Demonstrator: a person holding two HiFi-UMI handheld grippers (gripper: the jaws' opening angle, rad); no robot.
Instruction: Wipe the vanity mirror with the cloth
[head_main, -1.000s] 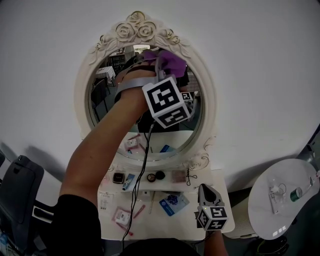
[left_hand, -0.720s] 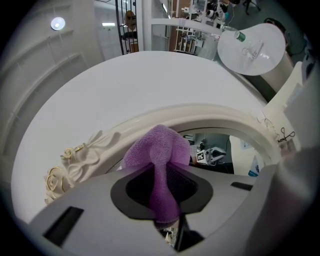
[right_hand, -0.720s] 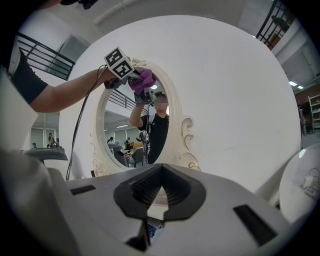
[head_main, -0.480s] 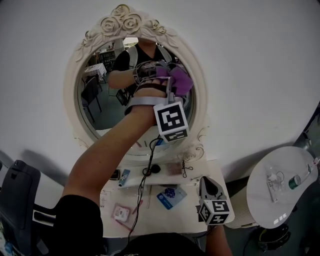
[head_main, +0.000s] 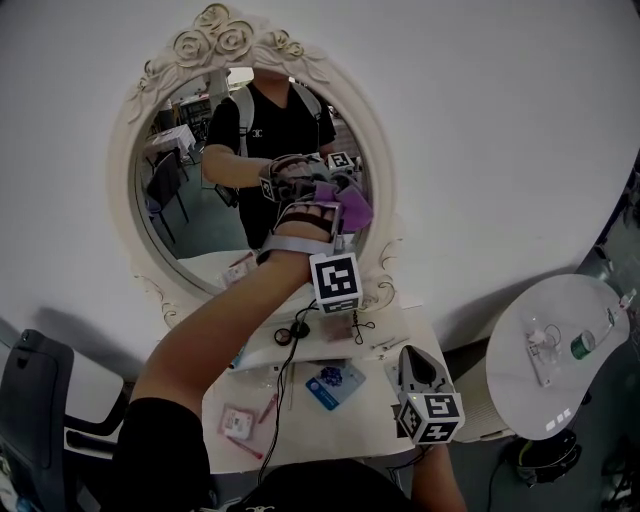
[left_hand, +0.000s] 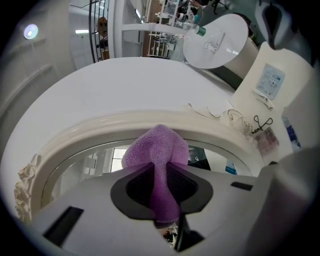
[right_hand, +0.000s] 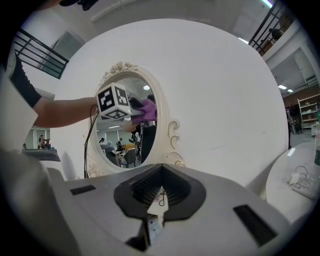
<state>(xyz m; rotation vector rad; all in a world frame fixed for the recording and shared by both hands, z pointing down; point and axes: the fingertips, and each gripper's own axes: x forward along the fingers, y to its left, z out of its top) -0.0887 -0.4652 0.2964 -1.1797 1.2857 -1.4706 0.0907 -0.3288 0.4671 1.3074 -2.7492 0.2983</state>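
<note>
While my left gripper stays out at arm's reach, its jaws are clamped on the purple cloth. The wad bulges past the tips and presses on the mirror glass at lower right, just inside the cream frame. My right gripper hangs low over the table, well apart from the mirror, jaws together on nothing. Small items litter the table.

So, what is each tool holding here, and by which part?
Left tool pinches the purple cloth by a bunched fold, wad sticking out ahead. Right tool holds nothing, jaws together.
</note>
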